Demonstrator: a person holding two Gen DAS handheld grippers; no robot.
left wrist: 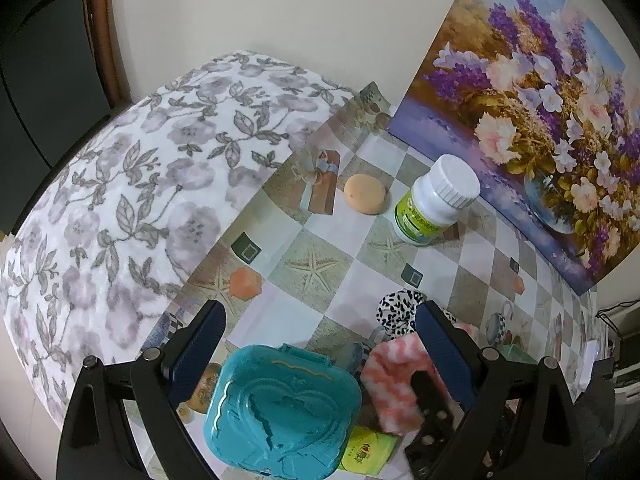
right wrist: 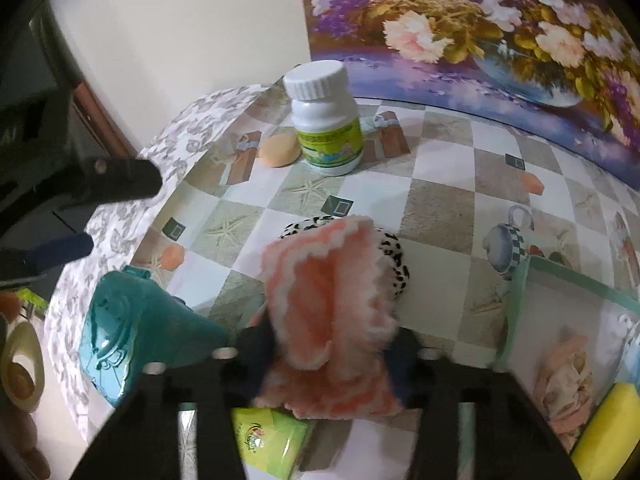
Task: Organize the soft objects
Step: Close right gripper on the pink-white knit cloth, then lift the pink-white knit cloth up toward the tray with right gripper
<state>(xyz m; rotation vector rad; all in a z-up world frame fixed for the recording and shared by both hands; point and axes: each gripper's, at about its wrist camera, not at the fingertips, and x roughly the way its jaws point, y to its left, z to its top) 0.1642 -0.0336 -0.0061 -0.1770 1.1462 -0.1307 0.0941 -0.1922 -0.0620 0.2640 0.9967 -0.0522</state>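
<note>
My right gripper is shut on a folded pink-and-white fluffy cloth and holds it above the table; the cloth also shows in the left wrist view. A black-and-white spotted scrunchie lies on the table behind it, partly hidden in the right wrist view. An orange round sponge lies next to a white pill bottle. My left gripper is open and empty above a teal heart-embossed box.
A floral painting leans on the wall. A flowered blanket covers the table's left side. A green packet lies by the teal box. A mint tray with a yellow sponge stands at right.
</note>
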